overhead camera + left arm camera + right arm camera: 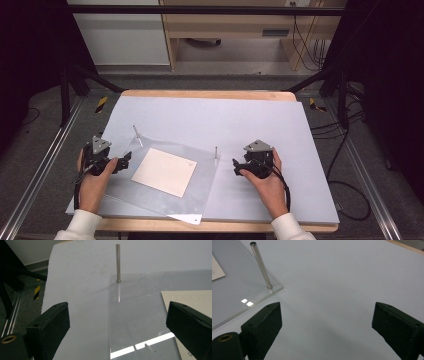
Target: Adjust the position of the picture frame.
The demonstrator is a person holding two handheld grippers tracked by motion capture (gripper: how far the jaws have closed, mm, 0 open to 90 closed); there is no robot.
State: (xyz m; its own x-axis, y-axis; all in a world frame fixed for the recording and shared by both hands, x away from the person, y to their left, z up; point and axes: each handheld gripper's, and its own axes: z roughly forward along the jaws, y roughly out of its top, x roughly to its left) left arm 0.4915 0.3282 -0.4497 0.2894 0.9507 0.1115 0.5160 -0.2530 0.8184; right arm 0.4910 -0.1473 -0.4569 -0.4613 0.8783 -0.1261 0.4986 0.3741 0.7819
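On the wooden table (pixel 210 94) lies a matte pale-grey mat (pixel 250 125), with dull grey flooring and black frame rails around. A glossy clear acrylic sheet (pixel 200 192) rests flat on it, a slim metal pin (pixel 136 134) upright at each far corner, a cream square card (pixel 165 171) in the middle. The left gripper (pixel 126 159) and right gripper (pixel 236 165) flank the sheet, jaws wide apart, holding nothing.

A wooden table (pixel 210 94) carries a pale grey-blue mat (pixel 240 120) and stands on a dark grey floor (pixel 45 125). Black frame struts (pixel 75 82) and aluminium rails (pixel 35 175) flank it left and right. Far behind stand a white cabinet (pixel 120 35) and a wooden desk (pixel 230 25), with black cables (pixel 310 45) hanging at far right.
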